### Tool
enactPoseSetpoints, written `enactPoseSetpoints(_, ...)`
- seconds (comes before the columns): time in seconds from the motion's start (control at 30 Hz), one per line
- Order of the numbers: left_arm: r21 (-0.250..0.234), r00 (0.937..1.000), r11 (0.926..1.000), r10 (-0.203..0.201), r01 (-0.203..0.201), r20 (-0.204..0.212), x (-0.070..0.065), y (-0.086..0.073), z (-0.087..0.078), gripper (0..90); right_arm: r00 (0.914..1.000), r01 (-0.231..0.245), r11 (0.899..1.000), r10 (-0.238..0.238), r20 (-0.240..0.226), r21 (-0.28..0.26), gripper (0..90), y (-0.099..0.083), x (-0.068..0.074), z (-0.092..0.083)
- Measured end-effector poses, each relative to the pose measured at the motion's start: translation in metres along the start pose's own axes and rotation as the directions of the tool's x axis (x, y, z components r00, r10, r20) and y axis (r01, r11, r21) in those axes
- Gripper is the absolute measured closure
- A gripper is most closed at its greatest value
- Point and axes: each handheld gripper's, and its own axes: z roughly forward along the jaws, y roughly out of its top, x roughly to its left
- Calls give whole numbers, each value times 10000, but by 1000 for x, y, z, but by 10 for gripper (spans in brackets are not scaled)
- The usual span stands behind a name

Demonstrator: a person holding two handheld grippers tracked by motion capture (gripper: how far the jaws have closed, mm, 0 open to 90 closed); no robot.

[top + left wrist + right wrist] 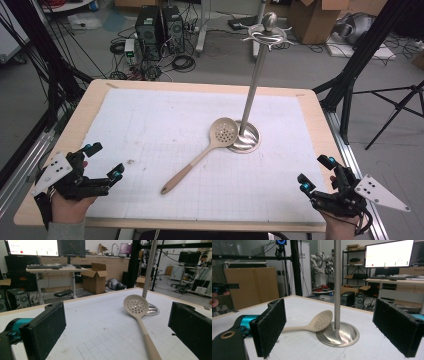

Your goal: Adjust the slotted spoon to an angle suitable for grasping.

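Nearest the person, the left gripper (102,161) and the right gripper (315,172) rest at the two front corners of the table (70,125), each with its jaws spread wide and nothing between them.

Between the two grippers, farther in, lies the slotted spoon (202,155). Its handle end points toward the front edge; its perforated bowl rests tilted against the base of the utensil stand (245,137), which stands right of centre on the white grid mat (150,130).

The step in hand appears to be the first reach for the spoon. For a sound pickup, the gripper should approach the handle across its width, near the middle, with the pads square to the shaft. The handle lies low on the mat, so the jaws should come down close to the surface before closing. Hanging would probably follow, so the grip should leave the bowl end free.

The high view shows the hook ring at the top of the stand. The left gripper view (117,322) shows the handle running close between its jaws. The right gripper view (329,327) shows the bowl's rim lifted onto the base.
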Motion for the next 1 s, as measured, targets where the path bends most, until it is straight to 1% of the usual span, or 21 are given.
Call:
enactPoseSetpoints(0.07,-34,10000,10000,-71,71,-13,1,-1,0,18,10000,-57,10000,57,-8,-18,105,-1,0,1)
enactPoseSetpoints(0.13,19,10000,10000,-52,52,-84,1,-1,0,18,9991,-419,9991,419,37,4,105,-3,-2,3)
enactPoseSetpoints(0.27,-18,10000,10000,-49,49,-22,-1,0,1,18,9983,-583,9983,583,-45,-20,105,-4,-2,2)
enactPoseSetpoints(0.33,-20,10000,10000,16,-16,16,-2,0,2,18,9991,-422,9991,422,-65,65,105,-4,-2,2)
enactPoseSetpoints(0.4,-6,10000,10000,2,-2,-2,-2,0,2,18,9990,-441,9990,442,-63,41,106,-3,-1,2)
enactPoseSetpoints(0.5,15,10000,10000,42,-42,-15,-1,0,0,18,9991,-330,9994,333,-246,88,105,-2,0,4)
enactPoseSetpoints(0.53,41,10000,10000,84,-84,-24,-1,0,-1,18,9991,-165,9997,172,-385,190,106,-1,3,8)
enactPoseSetpoints(0.57,41,10000,10000,84,-84,-24,-1,0,-1,18,9988,-116,9997,126,-467,231,105,0,3,10)
enactPoseSetpoints(0.63,40,9999,9999,92,-92,-75,-2,0,-1,18,9987,-79,9997,91,-495,244,106,2,4,12)
enactPoseSetpoints(0.67,56,9998,9999,150,-149,-127,-2,1,-2,18,9971,-136,9998,143,-748,109,106,6,7,18)
enactPoseSetpoints(0.7,56,9998,9999,150,-149,-127,-2,1,-2,18,9971,-136,9998,143,-748,109,106,6,7,18)
enactPoseSetpoints(0.73,35,9998,9998,186,-185,-108,-3,2,-2,18,9968,-7,9999,17,-795,121,105,7,8,20)
enactPoseSetpoints(0.77,61,9997,9998,201,-201,-110,-3,2,-2,18,9959,117,9994,-87,-905,323,106,11,10,25)
enactPoseSetpoints(0.8,77,9997,9997,226,-225,-134,-3,2,-2,18,9950,265,9988,-225,-970,402,106,13,10,29)
enactPoseSetpoints(0.87,104,9997,9997,202,-201,-112,-4,2,-1,18,9927,426,9973,-355,-1149,595,105,21,13,38)
enactPoseSetpoints(0.93,159,9997,9996,225,-224,-90,-4,1,0,18,9889,644,9955,-545,-1379,689,106,28,15,49)
enactPoseSetpoints(1.0,232,9997,9995,233,-232,-44,-5,0,1,18,9856,706,9939,-564,-1594,844,106,33,18,60)
